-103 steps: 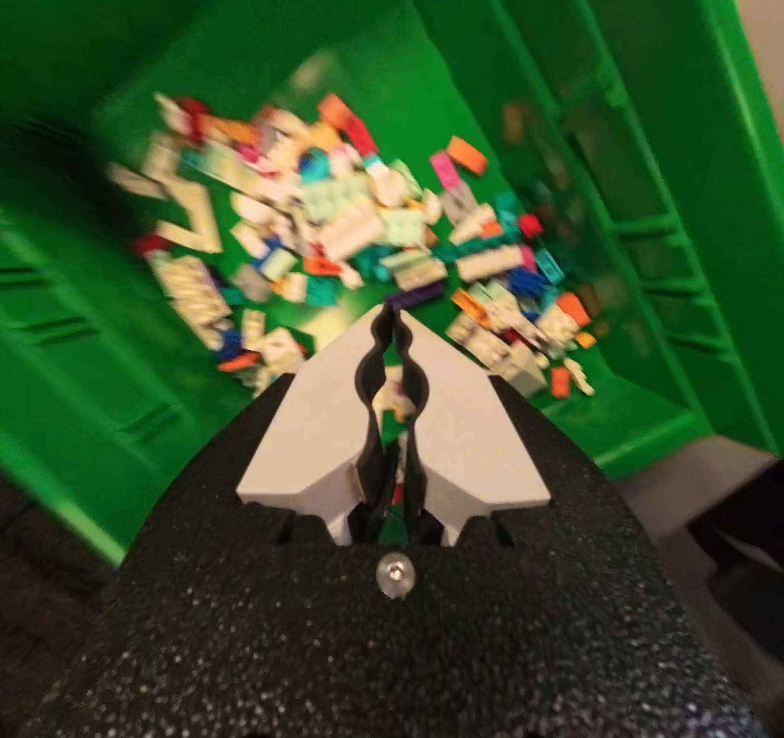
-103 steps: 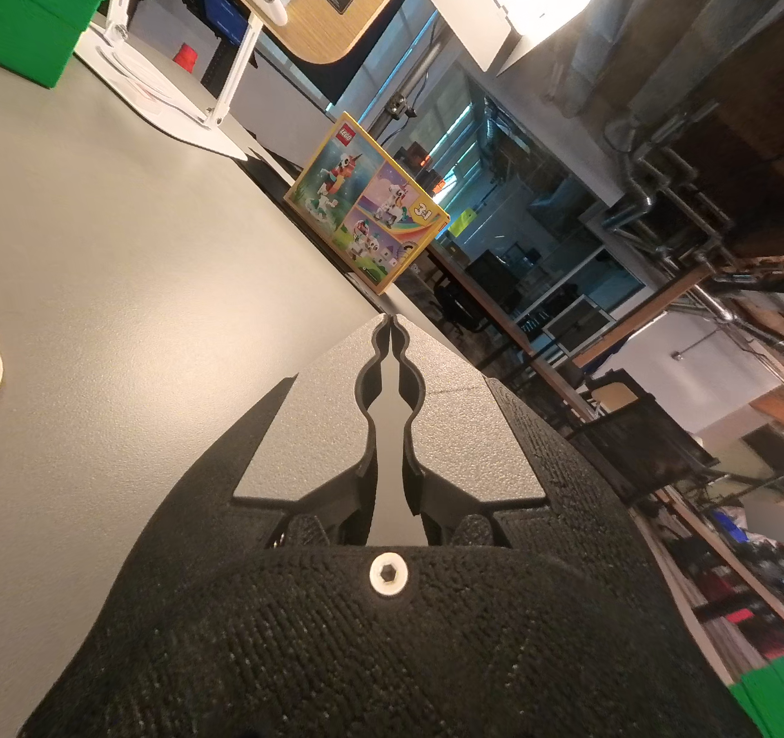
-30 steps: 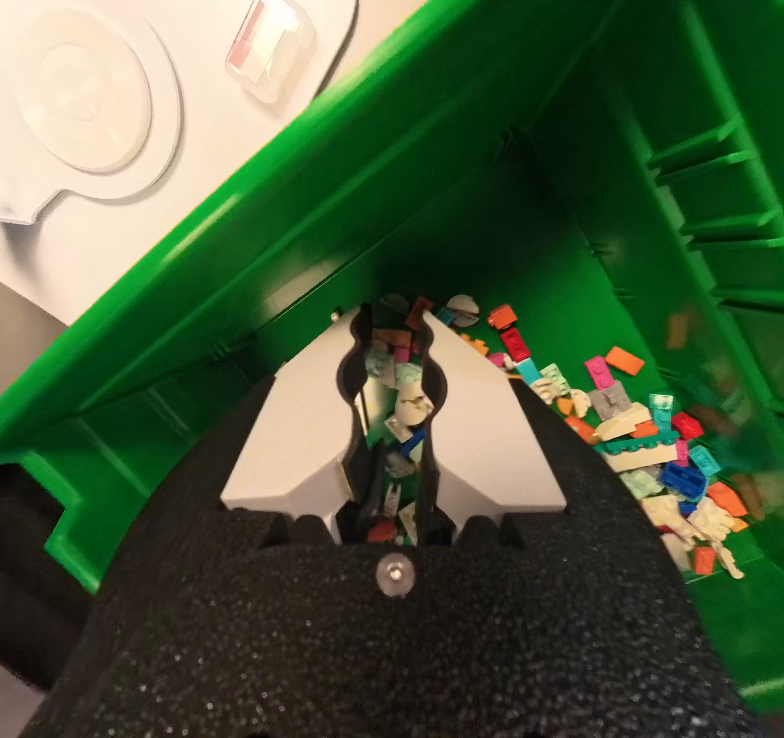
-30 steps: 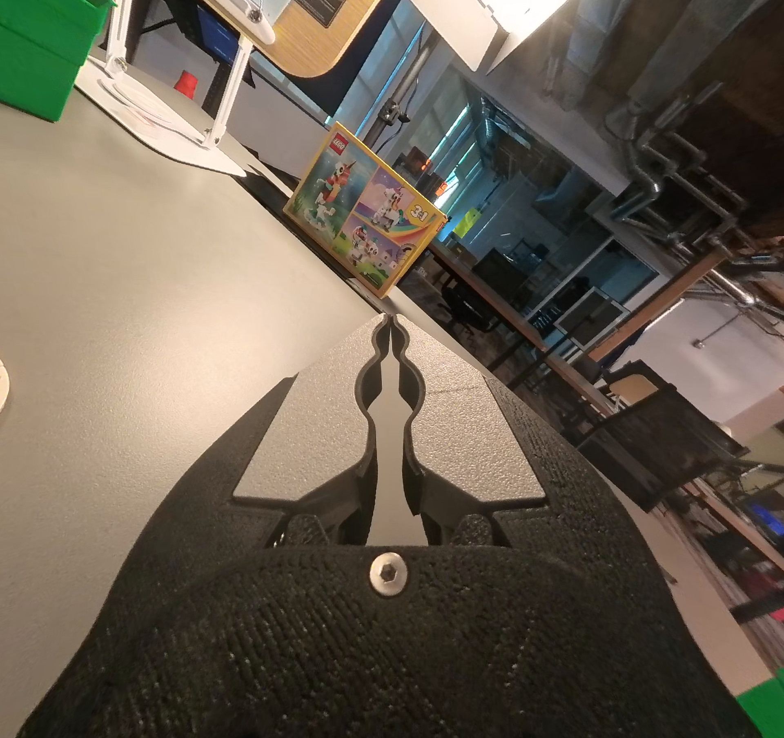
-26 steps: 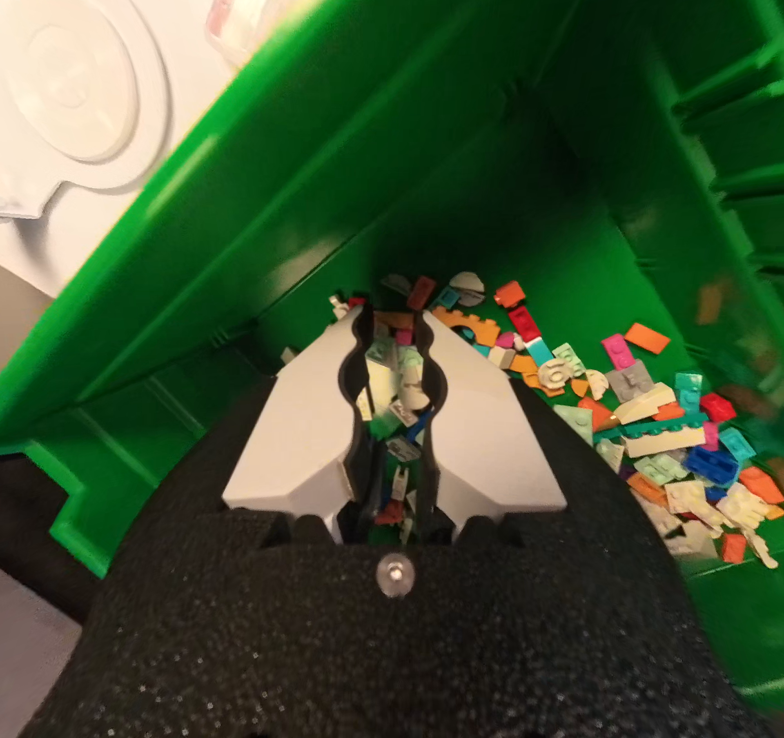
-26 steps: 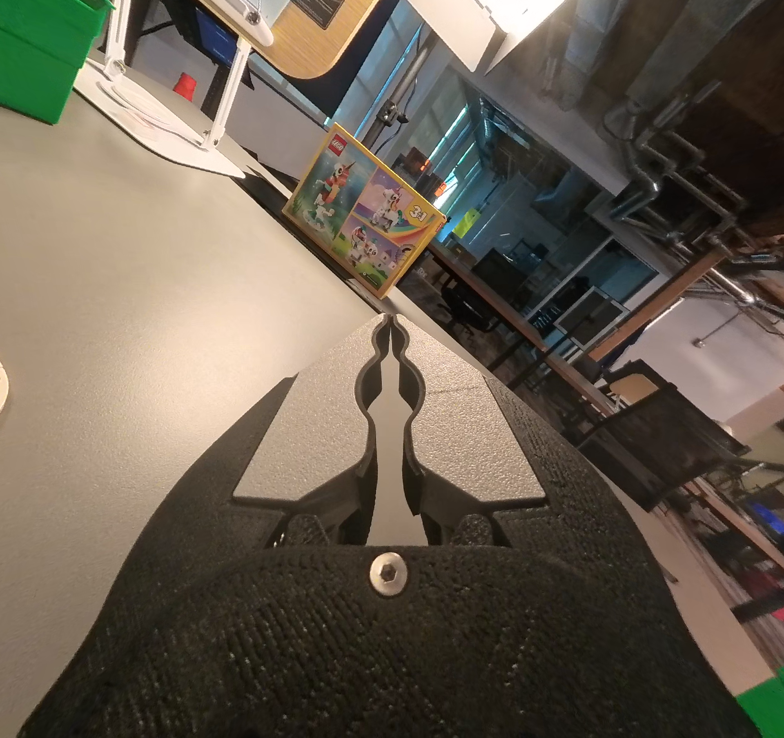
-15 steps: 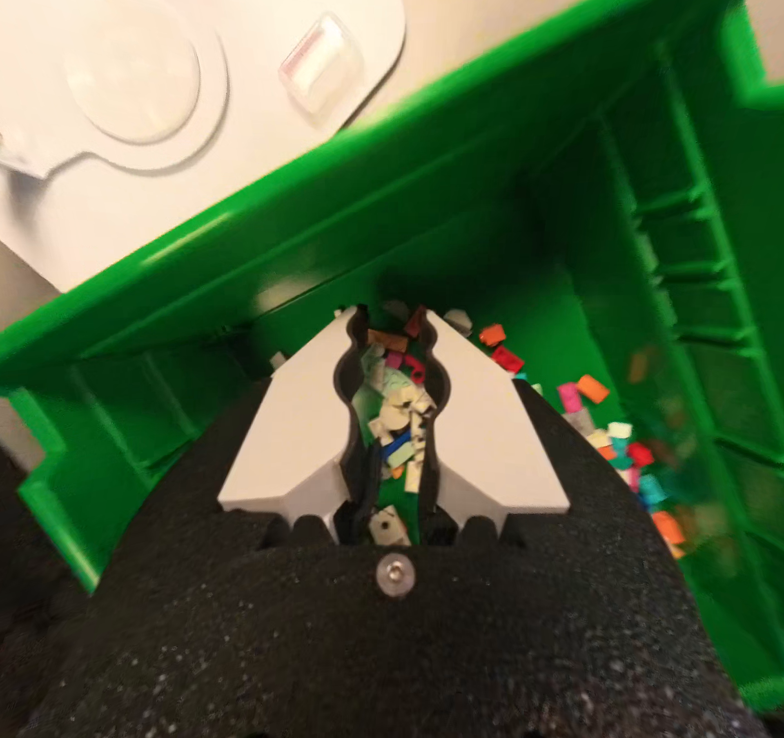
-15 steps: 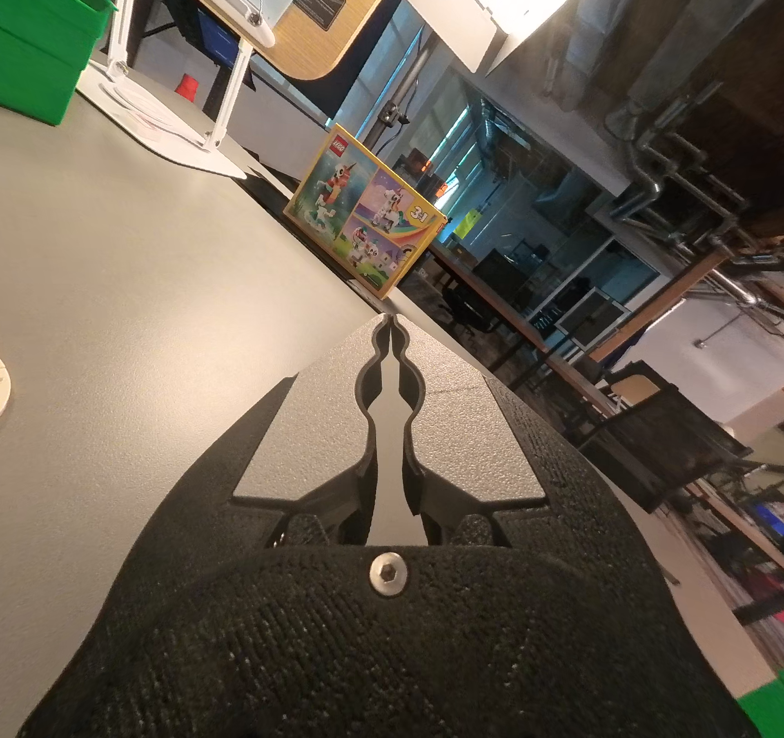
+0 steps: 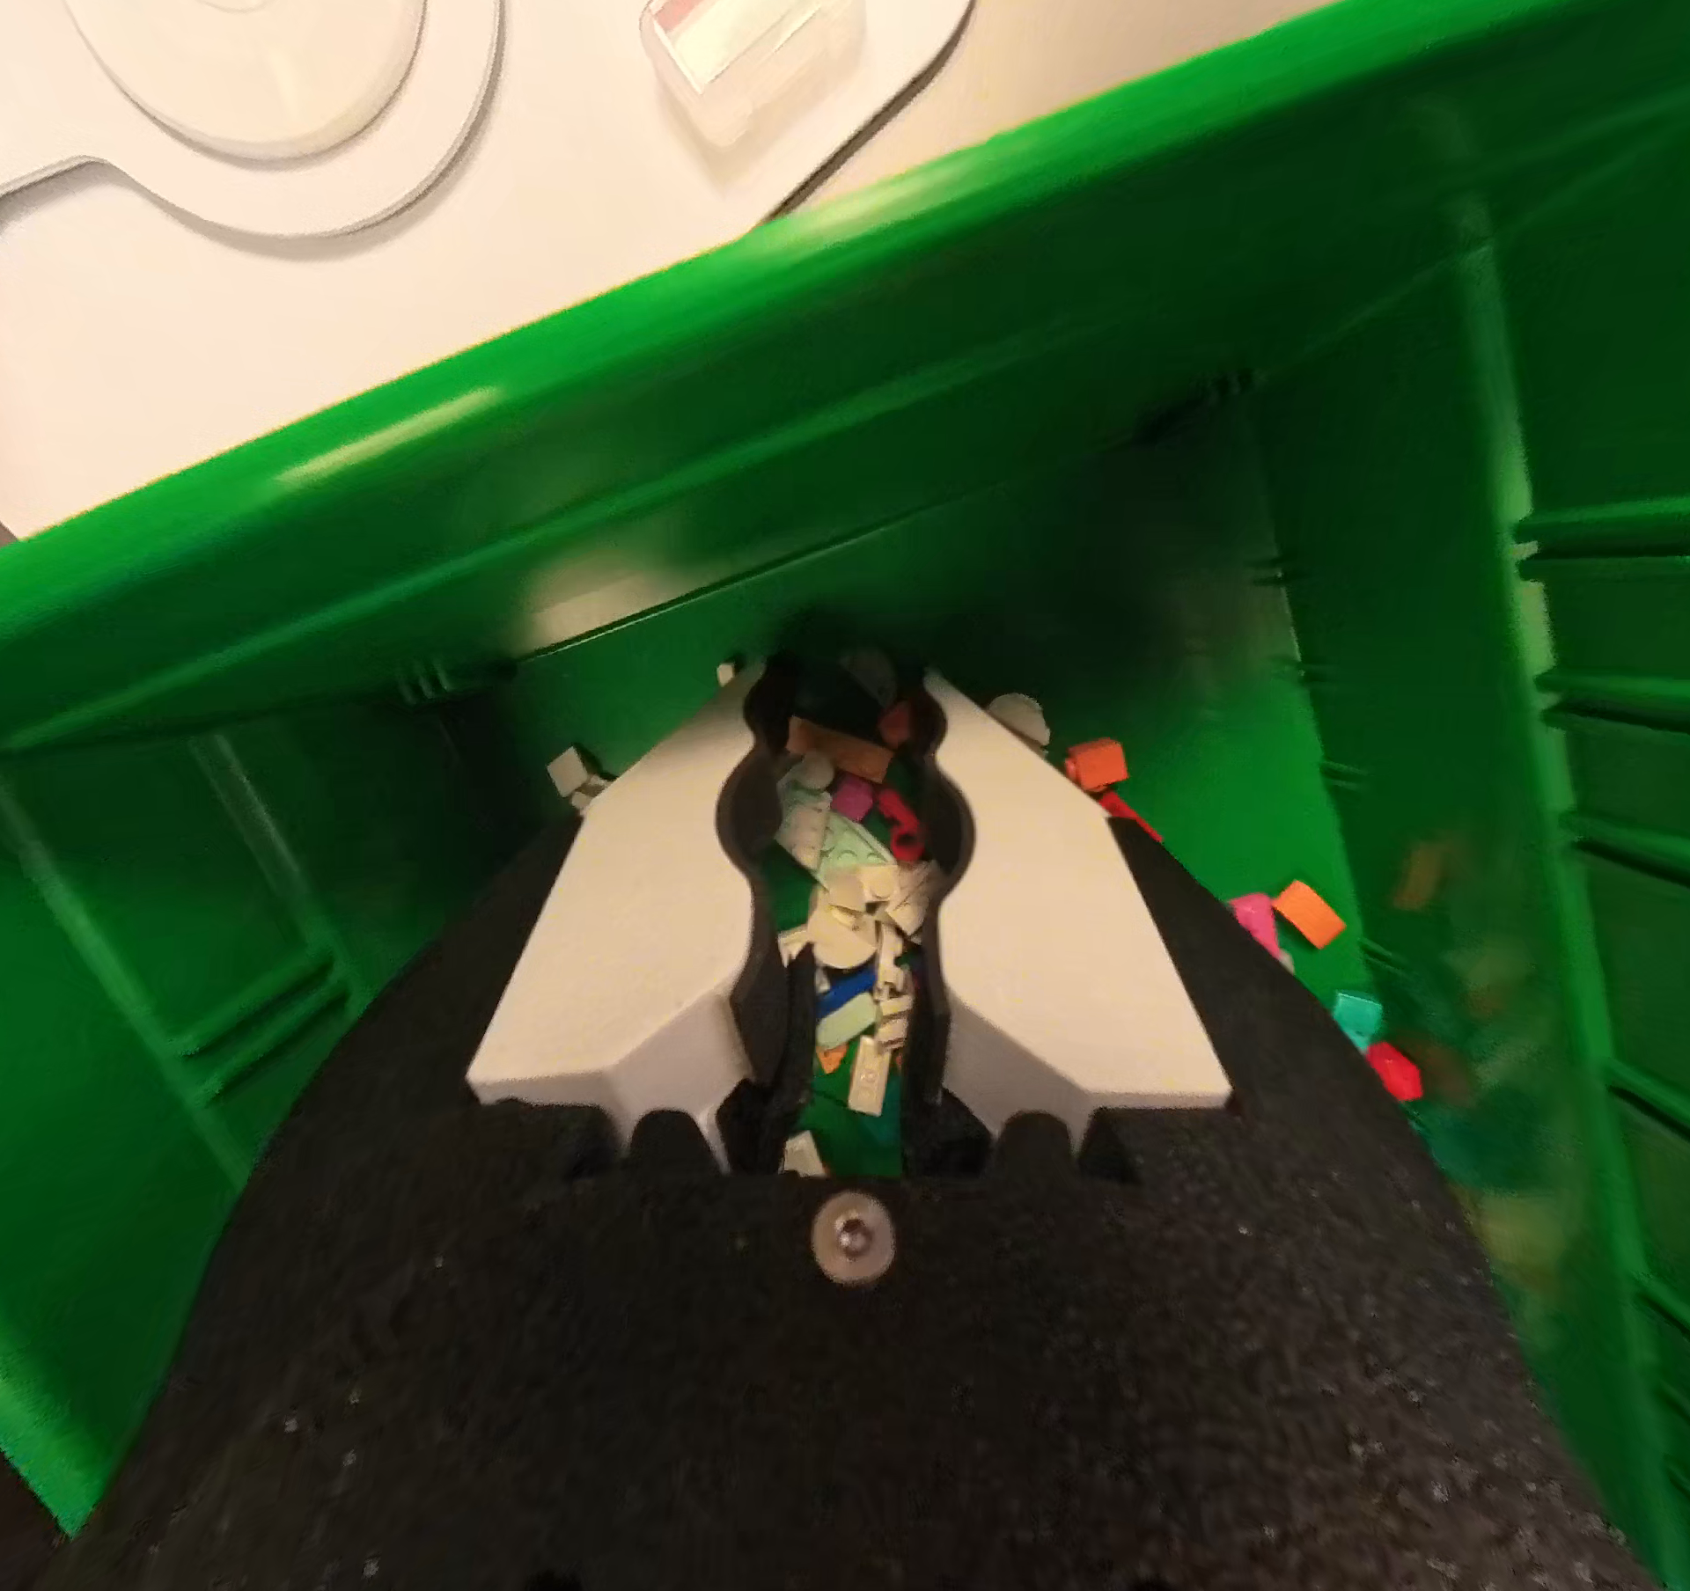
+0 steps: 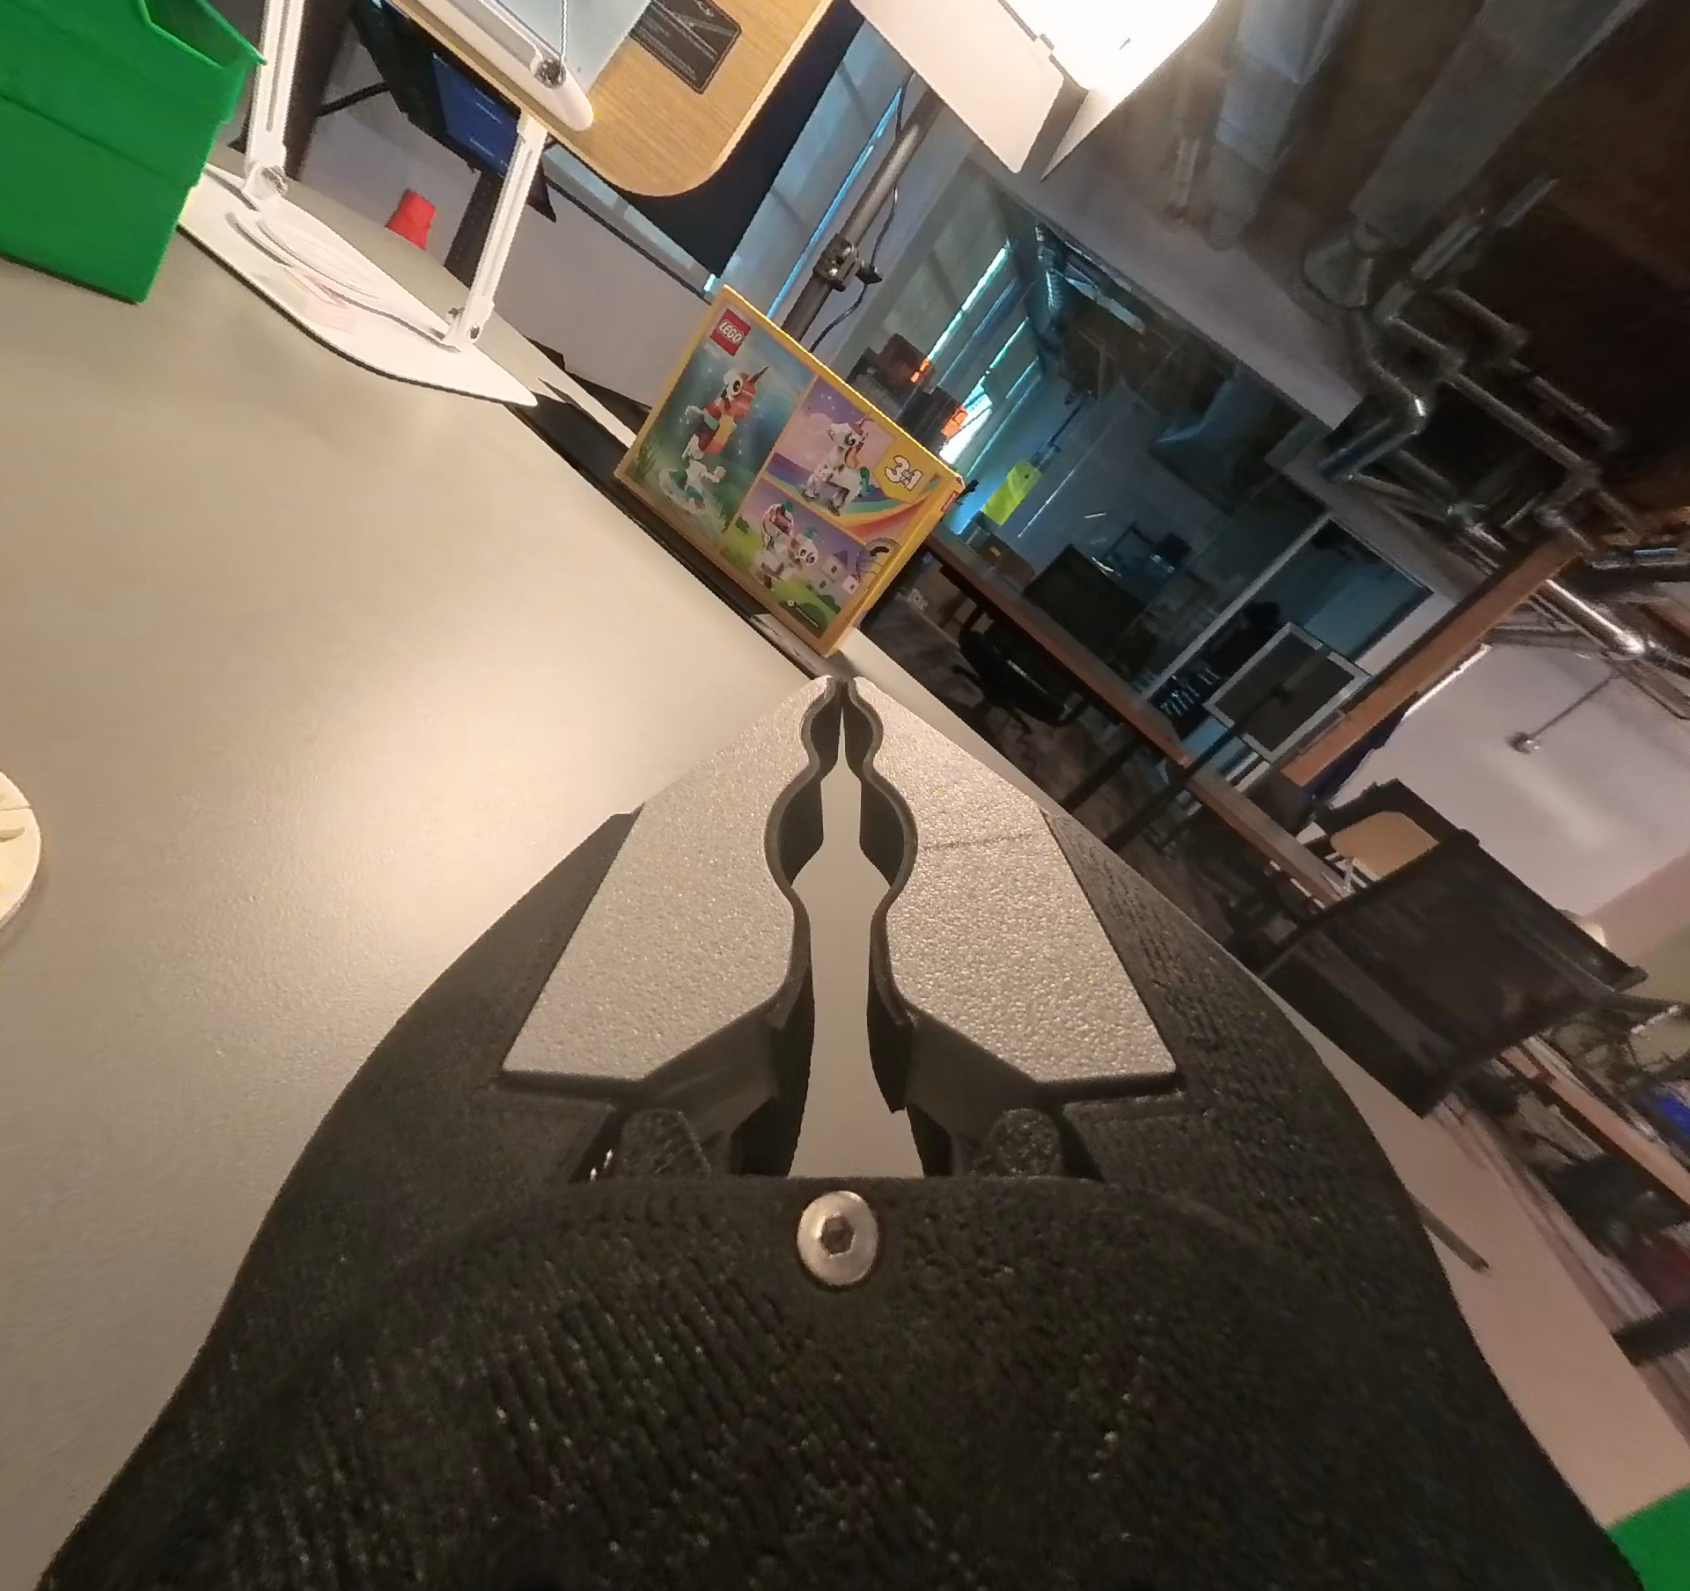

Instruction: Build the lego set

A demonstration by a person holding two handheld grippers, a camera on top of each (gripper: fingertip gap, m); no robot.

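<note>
Moved since a moment ago: my left gripper [image 9: 841, 679] now sits deeper in the glossy green bin [image 9: 640, 413], jaws apart over loose studded bricks [image 9: 860, 898]. Right gripper [image 10: 841, 695], textured black: jaws together, empty, above matte grey table [image 10: 274, 633]; cardboard set box [image 10: 786, 505] upright beyond.

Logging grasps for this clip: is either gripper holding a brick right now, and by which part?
Nothing held. The left gripper is open over the bricks in the green bin; the right gripper is shut, empty.

Glossy green plastic bin [image 9: 823, 413]; matt grey tabletop [image 10: 274, 633]; glossy cardboard box [image 10: 786, 505].
</note>
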